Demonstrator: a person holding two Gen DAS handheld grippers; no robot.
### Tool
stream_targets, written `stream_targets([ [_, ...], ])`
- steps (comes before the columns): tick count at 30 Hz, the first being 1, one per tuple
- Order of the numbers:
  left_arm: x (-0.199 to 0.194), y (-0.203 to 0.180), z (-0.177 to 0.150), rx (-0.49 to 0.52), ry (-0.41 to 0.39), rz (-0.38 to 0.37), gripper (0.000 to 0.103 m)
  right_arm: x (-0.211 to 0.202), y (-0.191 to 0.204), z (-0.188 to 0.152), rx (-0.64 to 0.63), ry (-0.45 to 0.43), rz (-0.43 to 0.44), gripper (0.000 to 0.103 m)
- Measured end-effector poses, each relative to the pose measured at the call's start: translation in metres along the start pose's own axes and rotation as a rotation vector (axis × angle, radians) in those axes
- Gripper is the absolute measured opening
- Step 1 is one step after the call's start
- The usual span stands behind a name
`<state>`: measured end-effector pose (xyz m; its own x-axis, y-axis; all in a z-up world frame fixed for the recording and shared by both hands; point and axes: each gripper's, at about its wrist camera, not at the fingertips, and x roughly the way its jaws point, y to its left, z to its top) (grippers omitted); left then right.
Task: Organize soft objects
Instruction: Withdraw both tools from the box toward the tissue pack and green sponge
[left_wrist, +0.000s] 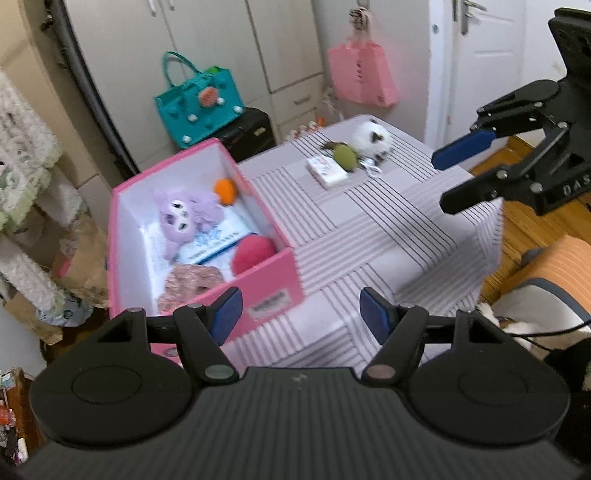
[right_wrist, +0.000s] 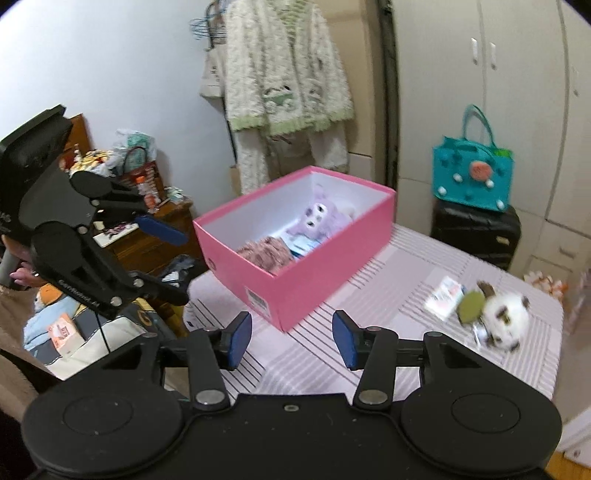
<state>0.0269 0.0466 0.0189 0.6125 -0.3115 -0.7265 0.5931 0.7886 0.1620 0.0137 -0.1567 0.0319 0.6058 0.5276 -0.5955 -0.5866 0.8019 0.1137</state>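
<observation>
A pink box (left_wrist: 275, 278) (right_wrist: 295, 273) stands on the striped table. Inside lie a purple plush (left_wrist: 184, 214) (right_wrist: 319, 219), an orange soft toy (left_wrist: 225, 190), a red round one (left_wrist: 251, 254), a pinkish patterned pouch (left_wrist: 192, 282) (right_wrist: 266, 253) and a blue-white packet (left_wrist: 218, 243). Farther along the table lie a white-and-brown plush (left_wrist: 371, 138) (right_wrist: 506, 319), a green soft toy (left_wrist: 345, 157) (right_wrist: 471, 304) and a small white packet (left_wrist: 328, 170) (right_wrist: 443, 295). My left gripper (left_wrist: 301, 315) (right_wrist: 162, 258) is open and empty beside the box's near corner. My right gripper (right_wrist: 291, 343) (left_wrist: 454, 181) is open and empty above the table's edge.
A teal handbag (left_wrist: 197, 107) (right_wrist: 474, 177) sits on a black suitcase (right_wrist: 476, 232) behind the table. A pink bag (left_wrist: 360, 70) hangs on the cupboard. A fluffy cardigan (right_wrist: 284, 74) hangs on the wall, with a cluttered wooden stand (right_wrist: 147, 236) below it.
</observation>
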Motion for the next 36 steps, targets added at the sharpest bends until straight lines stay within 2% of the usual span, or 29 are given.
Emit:
stream_targets([
  [6,0.022,-0.012,0.0,0.0,0.034,-0.045,0.069,0.002,-0.017,-0.025,0.055,0.02,-0.031,0.056],
  [11,0.037,-0.022,0.001,-0.005,0.031,-0.074,0.069,0.008,-0.026,-0.043,0.062,0.033,-0.058,0.057],
  [21,0.064,-0.038,0.016,-0.031,-0.074,-0.124,0.069,0.026,-0.048,-0.069,0.041,-0.011,-0.128,0.057],
  [26,0.082,-0.04,0.025,-0.061,-0.129,-0.096,0.069,0.035,-0.06,-0.078,0.03,-0.05,-0.181,0.057],
  [34,0.118,-0.041,0.04,-0.122,-0.17,-0.089,0.069,0.049,-0.086,-0.085,0.063,-0.162,-0.276,0.057],
  [36,0.125,-0.041,0.044,-0.133,-0.183,-0.083,0.069,0.054,-0.094,-0.084,0.072,-0.169,-0.293,0.061],
])
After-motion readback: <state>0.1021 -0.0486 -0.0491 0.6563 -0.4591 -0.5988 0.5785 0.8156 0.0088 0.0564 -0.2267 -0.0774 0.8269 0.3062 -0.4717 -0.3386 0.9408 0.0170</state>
